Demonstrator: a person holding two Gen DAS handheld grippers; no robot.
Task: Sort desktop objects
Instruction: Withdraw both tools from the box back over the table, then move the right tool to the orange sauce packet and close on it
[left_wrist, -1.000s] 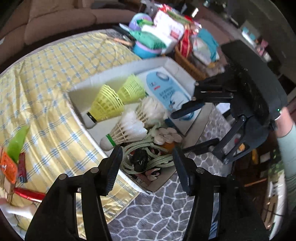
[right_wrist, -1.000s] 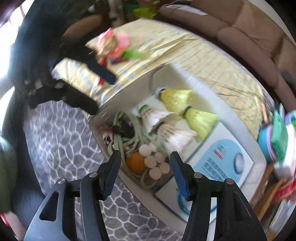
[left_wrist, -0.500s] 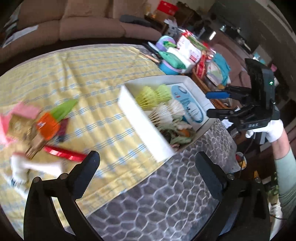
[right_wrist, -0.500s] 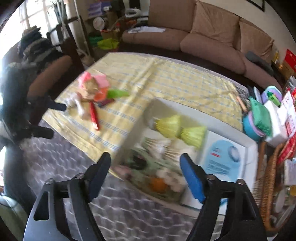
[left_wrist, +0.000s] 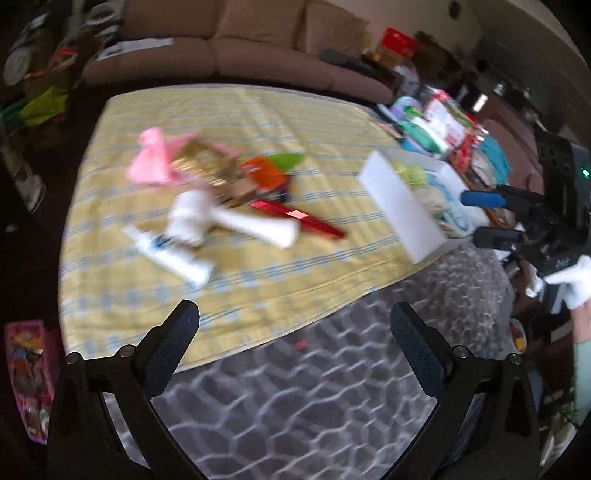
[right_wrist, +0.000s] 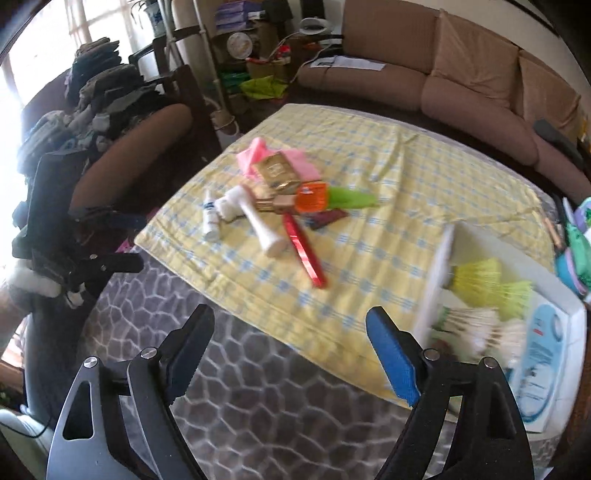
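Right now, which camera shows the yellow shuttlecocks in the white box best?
The right wrist view: it looks down into the white box, so both yellow shuttlecocks show, though a little blurred. In the left wrist view the box's near wall hides most of them, leaving only a blurry yellow-green patch above its rim.

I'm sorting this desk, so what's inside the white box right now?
The white box holds yellow-green shuttlecocks, white feather shuttlecocks and a blue-and-white package. Its near wall and motion blur hide anything lower down.
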